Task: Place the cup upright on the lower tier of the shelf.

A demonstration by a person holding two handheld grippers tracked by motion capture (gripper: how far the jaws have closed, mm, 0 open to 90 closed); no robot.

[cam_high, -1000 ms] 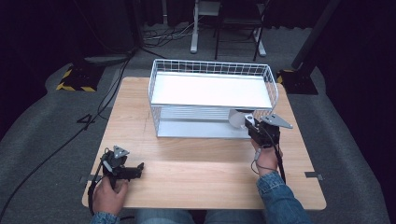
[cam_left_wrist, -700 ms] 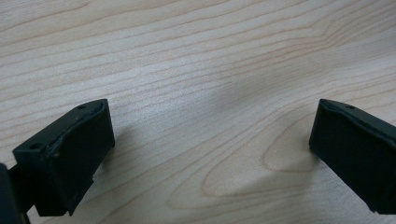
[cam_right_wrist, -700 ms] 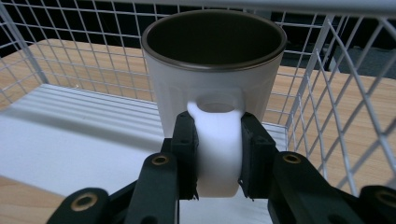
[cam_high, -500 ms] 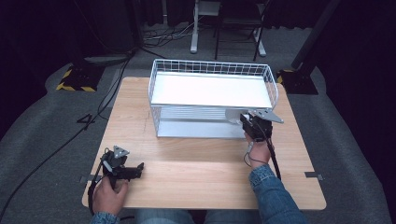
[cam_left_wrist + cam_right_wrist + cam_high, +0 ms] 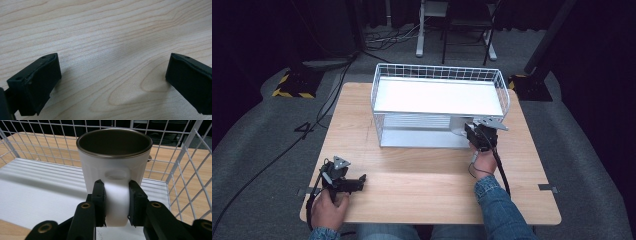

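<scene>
1. The right gripper (image 5: 116,203) is clamped on the white handle (image 5: 117,202) of a mug (image 5: 114,157); both black jaws press the handle's sides
2. The mug is white outside with a dark metal-looking inside and rim; it stands upright, mouth up, directly ahead of the jaws
3. In the right gripper view the mug sits over the rack's white lower shelf (image 5: 37,182), near the rack's right end wires; whether its base touches the shelf cannot be told
4. In the high view the right gripper (image 5: 474,131) is at the front right corner of the rack (image 5: 439,75), reaching in under its upper shelf, with the right hand (image 5: 484,161) just behind it
5. The rack is a white wire frame with a flat white upper shelf, standing at the far middle of the table (image 5: 422,185)
6. The left gripper (image 5: 112,82) is wide open, nothing between its jaws, only bare wood grain below
7. In the high view the left gripper (image 5: 357,180) lies at the table's front left corner, well apart from the rack, held by the left hand (image 5: 328,210)
</scene>
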